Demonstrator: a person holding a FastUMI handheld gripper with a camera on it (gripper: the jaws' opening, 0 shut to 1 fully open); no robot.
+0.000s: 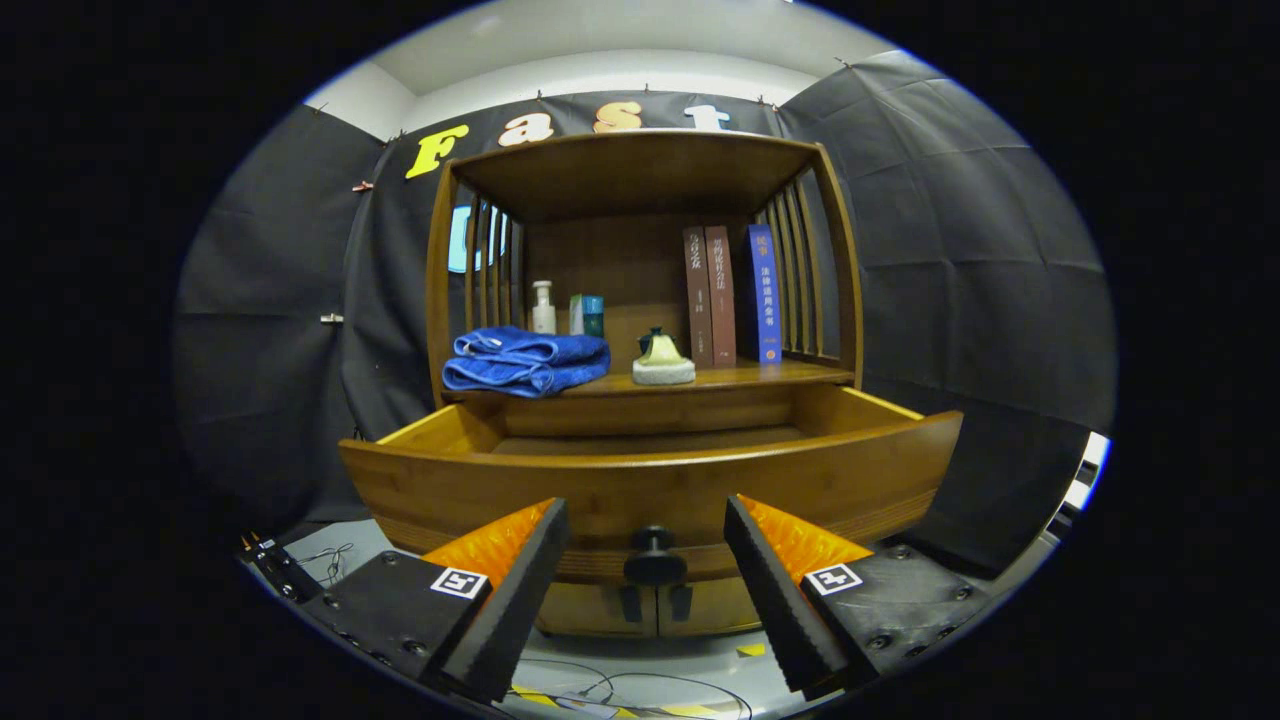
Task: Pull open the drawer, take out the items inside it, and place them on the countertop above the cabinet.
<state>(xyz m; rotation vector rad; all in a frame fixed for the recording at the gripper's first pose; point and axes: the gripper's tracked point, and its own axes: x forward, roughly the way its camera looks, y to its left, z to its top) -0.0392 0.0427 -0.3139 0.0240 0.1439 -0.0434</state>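
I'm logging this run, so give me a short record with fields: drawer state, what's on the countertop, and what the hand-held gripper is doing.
drawer: pulled open; its inside is hidden behind the front panel
drawer knob: between the fingers, not touched
hand-held gripper: open, level with the knob
countertop: blue towel, small ornament, pump bottle, small box, three upright books
lower cabinet doors: closed
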